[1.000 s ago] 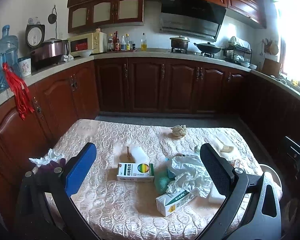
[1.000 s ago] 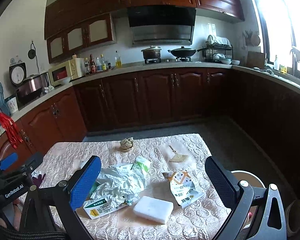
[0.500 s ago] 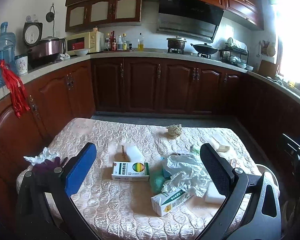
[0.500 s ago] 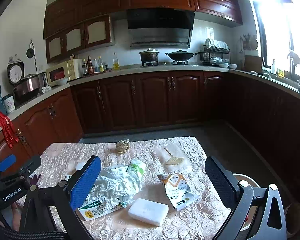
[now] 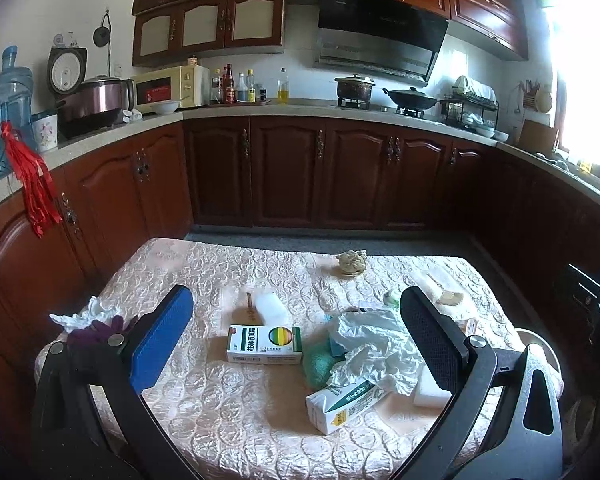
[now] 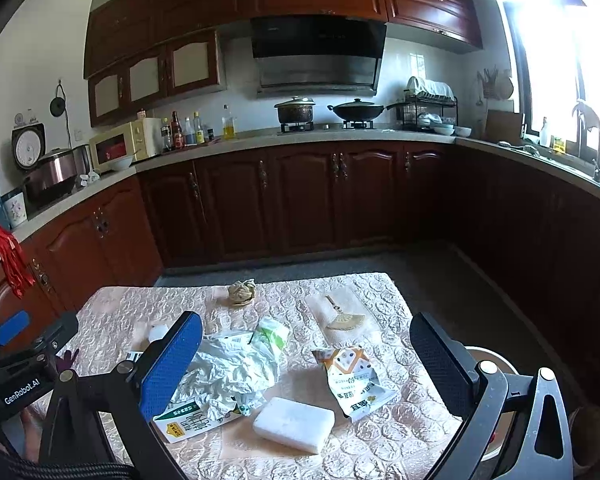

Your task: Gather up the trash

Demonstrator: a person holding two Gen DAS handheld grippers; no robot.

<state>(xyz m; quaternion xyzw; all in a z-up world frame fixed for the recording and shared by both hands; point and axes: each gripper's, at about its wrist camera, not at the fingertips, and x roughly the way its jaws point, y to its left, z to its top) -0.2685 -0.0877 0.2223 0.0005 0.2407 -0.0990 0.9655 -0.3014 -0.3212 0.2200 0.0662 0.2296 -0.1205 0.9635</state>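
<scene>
Trash lies across the quilted table (image 5: 228, 412): a white medicine box (image 5: 265, 344), a crumpled white plastic bag (image 5: 374, 344) (image 6: 228, 372), a milk carton (image 5: 342, 400) (image 6: 188, 420), a white foam block (image 6: 294, 424), a snack wrapper (image 6: 354, 380), a green packet (image 6: 272, 334) and a crumpled paper ball (image 5: 352, 262) (image 6: 242, 292). My left gripper (image 5: 296, 332) hangs open above the near table, nothing between its fingers. My right gripper (image 6: 306, 360) is open too, above the bag and the wrapper. The left gripper's body (image 6: 24, 372) shows at the right wrist view's left edge.
A small hand brush (image 6: 342, 318) lies at the far right of the table, a white tissue (image 5: 80, 316) and a purple glove (image 5: 100, 330) at its left edge. A round bin rim (image 6: 488, 356) stands beside the table's right side. Dark wood cabinets (image 5: 320, 176) ring the room.
Both cameras have drifted back and slightly up, so the table sits a little lower and farther in view. Both grippers stay open and the trash has not moved.
</scene>
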